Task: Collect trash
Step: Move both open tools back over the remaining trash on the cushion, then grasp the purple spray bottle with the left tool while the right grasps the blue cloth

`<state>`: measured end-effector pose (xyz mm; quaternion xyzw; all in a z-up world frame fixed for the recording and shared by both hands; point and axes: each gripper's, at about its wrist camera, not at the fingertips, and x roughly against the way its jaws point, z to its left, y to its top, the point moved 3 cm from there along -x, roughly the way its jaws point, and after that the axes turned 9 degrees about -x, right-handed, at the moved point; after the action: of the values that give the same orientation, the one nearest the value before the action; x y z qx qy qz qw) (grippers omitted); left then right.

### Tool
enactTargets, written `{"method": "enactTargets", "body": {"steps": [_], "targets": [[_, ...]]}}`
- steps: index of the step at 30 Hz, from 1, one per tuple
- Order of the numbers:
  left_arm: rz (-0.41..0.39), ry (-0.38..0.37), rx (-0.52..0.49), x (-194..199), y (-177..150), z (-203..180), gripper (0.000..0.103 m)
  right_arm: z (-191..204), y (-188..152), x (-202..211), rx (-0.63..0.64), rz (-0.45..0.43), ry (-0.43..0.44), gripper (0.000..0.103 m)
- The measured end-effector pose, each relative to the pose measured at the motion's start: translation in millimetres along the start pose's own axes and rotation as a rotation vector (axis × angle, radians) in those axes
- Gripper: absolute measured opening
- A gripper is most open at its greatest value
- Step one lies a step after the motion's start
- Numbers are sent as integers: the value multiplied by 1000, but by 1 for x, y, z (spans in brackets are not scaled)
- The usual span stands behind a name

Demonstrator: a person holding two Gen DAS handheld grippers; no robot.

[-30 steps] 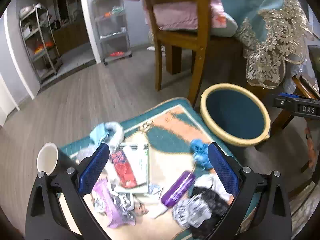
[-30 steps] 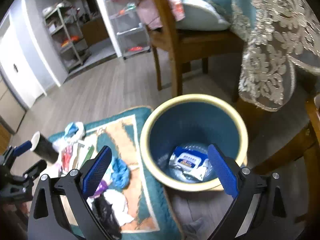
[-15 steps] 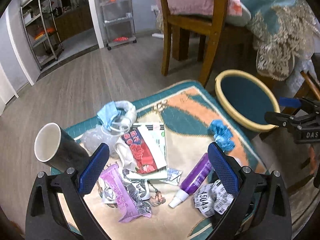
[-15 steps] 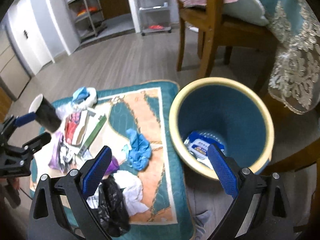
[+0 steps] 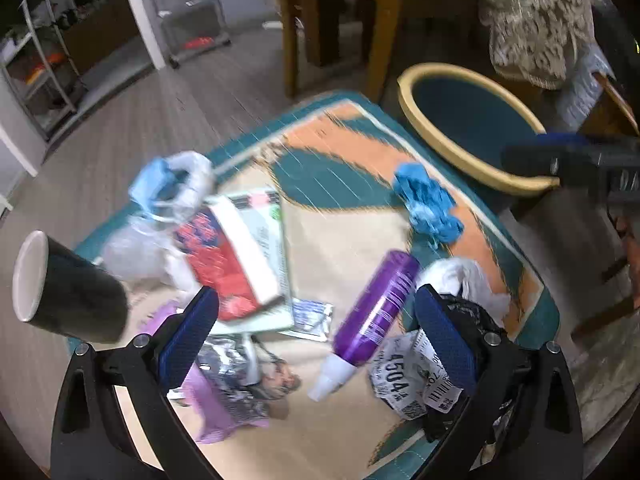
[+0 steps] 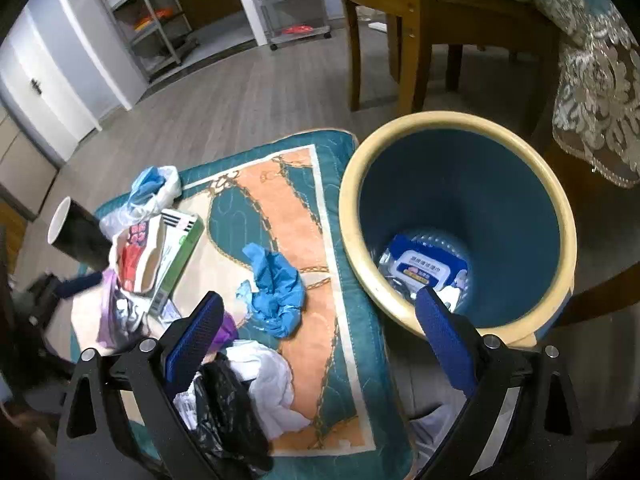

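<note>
Trash lies on a patterned mat point(image 5: 344, 152): a purple spray bottle point(image 5: 376, 308), a blue glove point(image 5: 428, 204), a red and white packet point(image 5: 232, 256), a black paper cup point(image 5: 68, 292), crumpled receipts point(image 5: 408, 376), a purple wrapper point(image 5: 224, 412). My left gripper point(image 5: 316, 332) is open just above the bottle. The blue bin point(image 6: 460, 216) with a cream rim stands right of the mat and holds a wipes pack point(image 6: 428, 268). My right gripper point(image 6: 316, 328) is open and empty over the mat's edge next to the bin; the glove point(image 6: 276, 288) lies left of it.
A wooden chair point(image 6: 404, 28) stands behind the bin. A lace tablecloth point(image 6: 600, 88) hangs at the right. Wire shelves point(image 6: 144, 12) stand at the far wall. A black bag and white tissue point(image 6: 256, 384) lie at the mat's near edge.
My left gripper has dropped closer to the trash pile, above the purple bottle. My right gripper has pulled back from over the bin toward the mat.
</note>
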<state>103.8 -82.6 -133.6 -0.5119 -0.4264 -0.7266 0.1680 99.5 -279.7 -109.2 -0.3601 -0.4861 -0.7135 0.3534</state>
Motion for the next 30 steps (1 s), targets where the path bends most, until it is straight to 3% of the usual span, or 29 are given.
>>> {"method": "enactTargets", "body": {"steps": [4,9,16,21,26,27,28,30], "targets": [[57,-35,-48,-20,-4,-13,88,1,0,-6,13,6,-9,93],[70,-56,-67,-29,-4,-20,82,12,3,-27,108,28,-11,75],[90,-102,-57,-37,-7,-18,61,35,2,-47,206,64,87,64],[110,-124,-67,-46,-6,-20,56,44,3,-63,219,91,108,55],[134,-140,-92,-55,-9,-27,50,44,1,-81,199,134,115,24],[137,-144,-98,-56,-11,-28,43,44,2,-81,197,133,118,22],[140,-147,-108,-58,-11,-29,36,45,3,-80,196,132,122,14],[141,-147,-113,-60,-10,-30,35,45,4,-76,183,127,138,12]]}}
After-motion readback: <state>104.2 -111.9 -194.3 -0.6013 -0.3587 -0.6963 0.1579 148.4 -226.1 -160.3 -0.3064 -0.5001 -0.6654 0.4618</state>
